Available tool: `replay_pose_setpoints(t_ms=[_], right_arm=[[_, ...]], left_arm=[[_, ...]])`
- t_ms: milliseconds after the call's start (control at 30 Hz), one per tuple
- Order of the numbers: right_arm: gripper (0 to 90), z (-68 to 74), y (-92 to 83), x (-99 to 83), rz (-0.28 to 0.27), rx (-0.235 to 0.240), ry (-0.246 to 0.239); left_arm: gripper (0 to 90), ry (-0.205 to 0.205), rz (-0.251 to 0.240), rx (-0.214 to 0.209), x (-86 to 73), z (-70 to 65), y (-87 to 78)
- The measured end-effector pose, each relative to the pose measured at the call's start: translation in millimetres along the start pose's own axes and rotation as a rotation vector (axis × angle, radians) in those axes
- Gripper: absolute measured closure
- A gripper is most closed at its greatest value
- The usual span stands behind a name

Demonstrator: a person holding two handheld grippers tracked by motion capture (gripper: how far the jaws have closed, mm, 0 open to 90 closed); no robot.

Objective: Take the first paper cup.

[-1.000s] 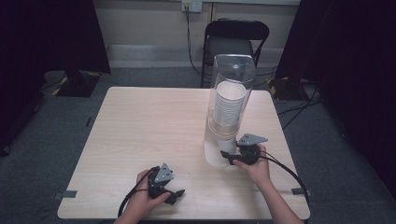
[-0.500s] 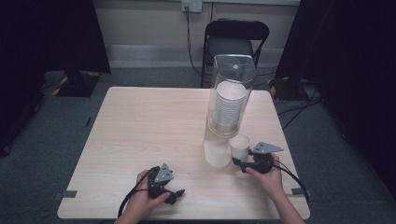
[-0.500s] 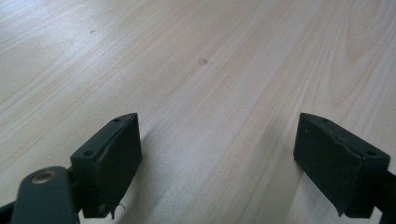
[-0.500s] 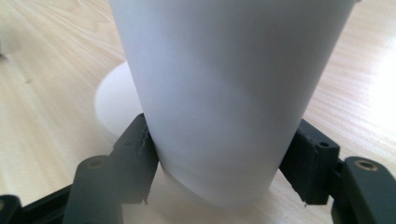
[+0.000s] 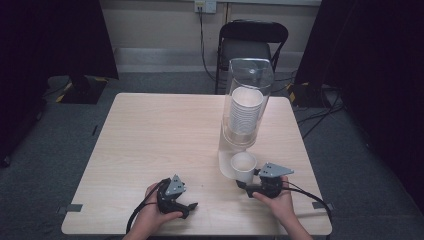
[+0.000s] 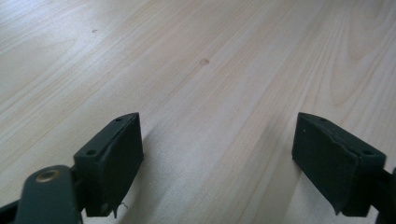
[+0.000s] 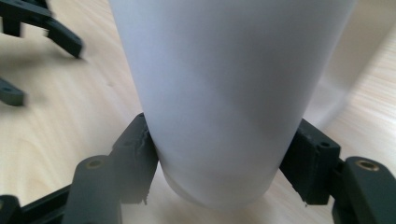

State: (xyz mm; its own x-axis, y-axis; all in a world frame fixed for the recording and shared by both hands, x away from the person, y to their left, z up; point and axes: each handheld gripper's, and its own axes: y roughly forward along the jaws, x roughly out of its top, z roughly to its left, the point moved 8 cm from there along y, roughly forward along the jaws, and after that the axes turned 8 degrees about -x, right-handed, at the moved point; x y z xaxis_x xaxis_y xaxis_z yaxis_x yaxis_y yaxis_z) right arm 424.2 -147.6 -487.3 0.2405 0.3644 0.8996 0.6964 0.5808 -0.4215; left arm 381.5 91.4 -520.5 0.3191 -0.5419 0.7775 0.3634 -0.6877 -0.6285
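- The white paper cup [image 7: 229, 98] is cut off in the right gripper view — its rim runs out of the top edge, and its base is blurred where it meets the worktop [image 5: 165, 135].
- In the high view the cup [image 5: 243, 165] stands upright near the front right part of the worktop, just in front of the foot of the tall clear dispenser [image 5: 247, 100], which holds a stack of white cups [image 5: 245, 112].
- The dispenser's base is partly hidden behind the cup, so whether the two touch cannot be told.
- The right hand-held gripper [image 5: 248, 183] grasps the cup low on its wall: in its own view the two black jaws press the cup from either side [image 7: 224, 172].
- The person's right hand [image 5: 275, 200] holds that gripper from the near edge; the forearm is cut off at the bottom.
- The left hand-held gripper [image 5: 191, 207] rests well apart from the cup, at the front of the worktop — its jaws stand wide and released, with bare wood between them [image 6: 217, 154].
- The left hand [image 5: 152, 217] is cut off by the lower edge.
- A black chair [image 5: 252, 45] stands behind the worktop.
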Motion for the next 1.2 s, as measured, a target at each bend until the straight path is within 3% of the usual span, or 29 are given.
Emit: replay_pose_setpoints(t_ms=[133,233,333,367,467,633,733,833,1000,1133,1200], right_arm=[[34.1,14.1,7.7,6.7,-0.019,0.034,-0.016],[34.1,21.9,11.0,11.3,-0.032,0.053,-0.038],[34.1,25.9,12.6,12.7,-0.04,0.058,-0.061],[34.0,29.6,13.6,14.1,-0.059,0.067,-0.091],[34.0,31.7,14.2,15.6,-0.065,0.072,-0.105],[34.0,39.0,17.8,15.0,-0.083,0.102,-0.131],[34.0,43.2,19.4,15.0,-0.072,0.11,-0.15],[34.0,47.6,21.5,16.7,-0.069,0.112,-0.164],[33.9,50.4,24.2,15.3,-0.062,0.13,-0.168],[33.9,51.9,24.5,15.7,-0.066,0.142,-0.175],[33.8,53.8,25.1,14.5,-0.06,0.155,-0.181]], left_arm=[[26.1,-0.02,-0.02,-0.024,3.0,0.6,-2.7],[27.3,-0.027,-0.057,-0.02,11.8,2.0,-9.2],[27.4,-0.06,-0.097,-0.03,21.6,2.8,-17.4],[27.6,-0.071,-0.119,-0.032,28.4,3.2,-23.6],[31.0,-0.08,-0.159,-0.017,45.0,5.7,-37.7],[34.4,-0.116,-0.211,-0.041,69.1,7.1,-47.5],[37.5,-0.16,-0.238,-0.09,82.3,5.4,-47.2],[39.3,-0.155,-0.21,-0.095,93.1,3.1,-44.4],[43.9,-0.199,-0.215,-0.13,112.4,-0.8,-43.1],[47.5,-0.224,-0.178,-0.137,119.2,-0.5,-33.7],[52.8,-0.249,-0.168,-0.162,120.6,-1.9,-28.8]])
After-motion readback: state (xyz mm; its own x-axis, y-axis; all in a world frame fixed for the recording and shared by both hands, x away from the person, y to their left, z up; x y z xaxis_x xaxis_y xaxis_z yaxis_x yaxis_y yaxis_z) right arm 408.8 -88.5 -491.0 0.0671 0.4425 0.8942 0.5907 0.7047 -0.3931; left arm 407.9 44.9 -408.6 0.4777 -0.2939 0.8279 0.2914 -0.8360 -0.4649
